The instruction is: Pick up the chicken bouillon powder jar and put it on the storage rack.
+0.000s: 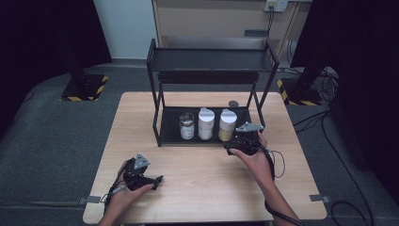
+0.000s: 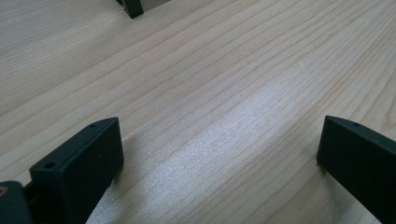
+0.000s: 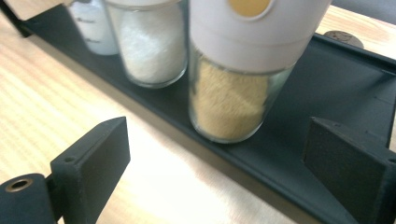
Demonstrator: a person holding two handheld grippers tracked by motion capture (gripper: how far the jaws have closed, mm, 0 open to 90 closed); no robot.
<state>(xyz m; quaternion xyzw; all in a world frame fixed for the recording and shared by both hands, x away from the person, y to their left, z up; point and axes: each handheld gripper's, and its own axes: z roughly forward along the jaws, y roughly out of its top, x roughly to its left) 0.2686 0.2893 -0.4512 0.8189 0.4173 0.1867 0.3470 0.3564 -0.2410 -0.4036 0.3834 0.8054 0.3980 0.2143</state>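
Note:
Three jars stand in a row on the lower tray [image 1: 168, 128] of a black two-level rack [image 1: 209, 60]. From left to right they are a clear jar with white contents [image 1: 187, 126], a white-lidded jar of white grains [image 1: 205, 124] and a white-lidded jar of yellow grains [image 1: 227, 125]. My right gripper [image 1: 239, 142] sits just in front of the tray's right part. In the right gripper view the jaws of that gripper [image 3: 219, 170] stand wide apart with the yellow-grain jar [image 3: 229, 100] a little beyond them, untouched. My left gripper [image 1: 151, 180] rests open on the table near the front left; between its jaws [image 2: 219, 158] lies bare wood.
The wooden table [image 1: 207, 183] carries the rack at its far middle. A small dark round object [image 1: 234, 103] lies on the table behind the rack's right side. The rack's top shelf is bare. Cables trail from both grippers toward the front edge.

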